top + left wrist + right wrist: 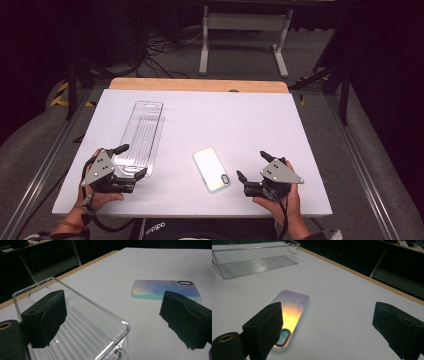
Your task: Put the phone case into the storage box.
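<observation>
On my white table I count one clear plastic tray, one phone case and two grippers, one in each hand.

Starting at the left, my left gripper sits at the near end of the clear plastic tray, with its jaws spread wide. In the left gripper view one jaw hangs over the tray's ribbed floor and the near rim of the tray passes between the two jaws; neither jaw grips the rim. The tray itself is long and narrow, running away from me toward the far edge of the table, and nothing lies in it.

Further right, the phone case lies flat on the table, back side up, pastel and iridescent, with its camera cut-out at the near end. It is apart from the tray, to its right.

At the far right, my right gripper is just beside the case, jaws released and wide apart, holding nothing. In the right gripper view the case lies ahead of one jaw, whose tip overlaps the cut-out corner; I cannot tell whether it touches.
</observation>
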Action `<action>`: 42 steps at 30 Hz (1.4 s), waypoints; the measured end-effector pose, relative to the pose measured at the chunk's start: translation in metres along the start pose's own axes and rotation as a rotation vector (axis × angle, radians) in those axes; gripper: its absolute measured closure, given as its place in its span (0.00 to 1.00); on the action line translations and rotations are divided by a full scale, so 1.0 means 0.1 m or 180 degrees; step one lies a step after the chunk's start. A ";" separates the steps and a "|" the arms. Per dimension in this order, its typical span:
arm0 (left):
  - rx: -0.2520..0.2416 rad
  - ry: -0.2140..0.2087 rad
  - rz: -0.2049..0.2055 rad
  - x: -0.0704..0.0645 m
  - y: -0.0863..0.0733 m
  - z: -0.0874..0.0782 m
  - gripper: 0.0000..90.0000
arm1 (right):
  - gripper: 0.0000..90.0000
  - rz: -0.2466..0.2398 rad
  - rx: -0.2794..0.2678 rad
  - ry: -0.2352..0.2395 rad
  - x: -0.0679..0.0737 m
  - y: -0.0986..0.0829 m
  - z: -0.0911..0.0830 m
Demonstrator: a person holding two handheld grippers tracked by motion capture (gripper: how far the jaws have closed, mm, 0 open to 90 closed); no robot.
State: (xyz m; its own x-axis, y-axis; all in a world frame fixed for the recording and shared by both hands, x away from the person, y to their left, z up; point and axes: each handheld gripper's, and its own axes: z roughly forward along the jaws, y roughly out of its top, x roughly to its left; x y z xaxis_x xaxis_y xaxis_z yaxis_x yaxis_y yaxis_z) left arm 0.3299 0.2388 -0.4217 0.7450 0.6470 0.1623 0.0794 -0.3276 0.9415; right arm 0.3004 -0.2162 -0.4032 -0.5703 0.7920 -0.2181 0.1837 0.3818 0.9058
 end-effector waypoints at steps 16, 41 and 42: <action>0.0116 0.0064 0.0163 -0.07 -0.03 -0.04 0.09 | 0.09 0.0198 0.0370 0.0186 0.11 0.12 0.23; 0.0239 -0.0069 0.0346 -0.16 -0.04 0.02 0.09 | 0.09 0.0460 0.2046 0.0668 0.61 0.16 0.99; 0.0245 -0.0067 0.0347 -0.16 -0.04 0.02 0.09 | 0.09 0.0443 0.2069 0.0640 0.62 0.16 1.00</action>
State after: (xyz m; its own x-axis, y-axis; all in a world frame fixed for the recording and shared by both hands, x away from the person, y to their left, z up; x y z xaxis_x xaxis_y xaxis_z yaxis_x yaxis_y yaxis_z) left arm 0.3188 0.2279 -0.4285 0.7657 0.5903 0.2554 0.0472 -0.4476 0.8930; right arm 0.3483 -0.1137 -0.4386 -0.6323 0.7746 0.0128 0.6726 0.5406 0.5053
